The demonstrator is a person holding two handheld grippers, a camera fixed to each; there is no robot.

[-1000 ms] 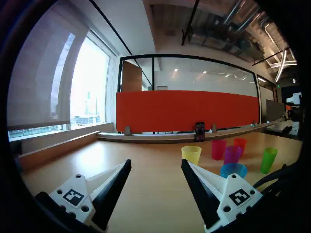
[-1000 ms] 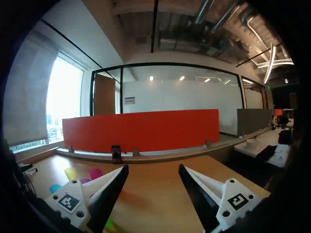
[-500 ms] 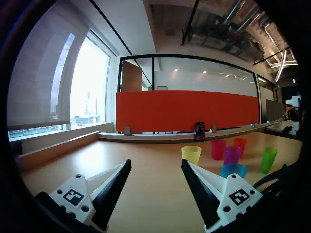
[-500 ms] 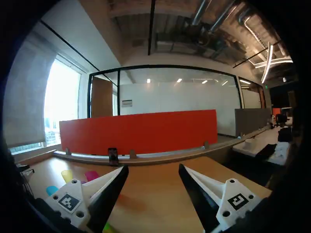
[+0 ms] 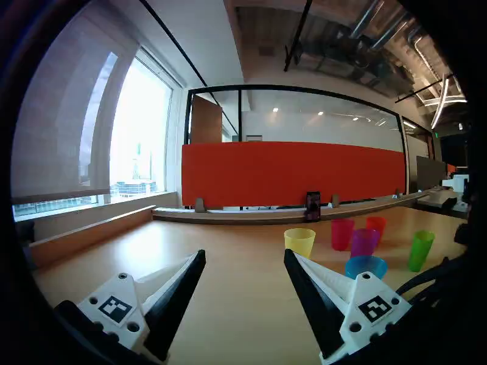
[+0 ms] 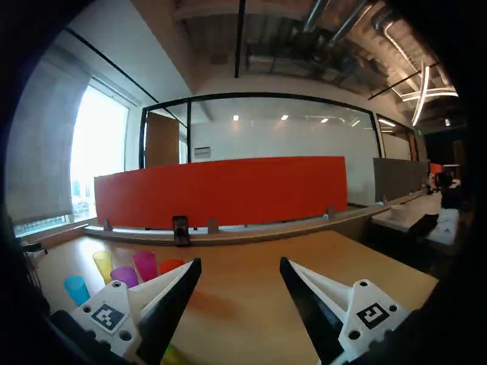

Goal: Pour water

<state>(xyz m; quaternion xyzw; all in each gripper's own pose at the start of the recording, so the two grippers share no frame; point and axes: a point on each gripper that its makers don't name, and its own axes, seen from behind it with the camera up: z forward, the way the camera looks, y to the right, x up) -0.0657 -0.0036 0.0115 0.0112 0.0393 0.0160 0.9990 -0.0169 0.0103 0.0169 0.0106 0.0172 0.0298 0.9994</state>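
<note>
Wood surface (image 5: 243, 304), orange partition (image 5: 292, 173) behind. Coloured cups (image 5: 299, 242) stand past left gripper's (image 5: 243, 252) right finger, contents unseen. Its fingers and the right gripper's (image 6: 240, 261) are spread wide, empty.

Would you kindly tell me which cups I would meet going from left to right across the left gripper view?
Yellow cup → pink cup → purple cup → green cup. The blue cup and red cup line up with the purple one, so I left them out.
</note>
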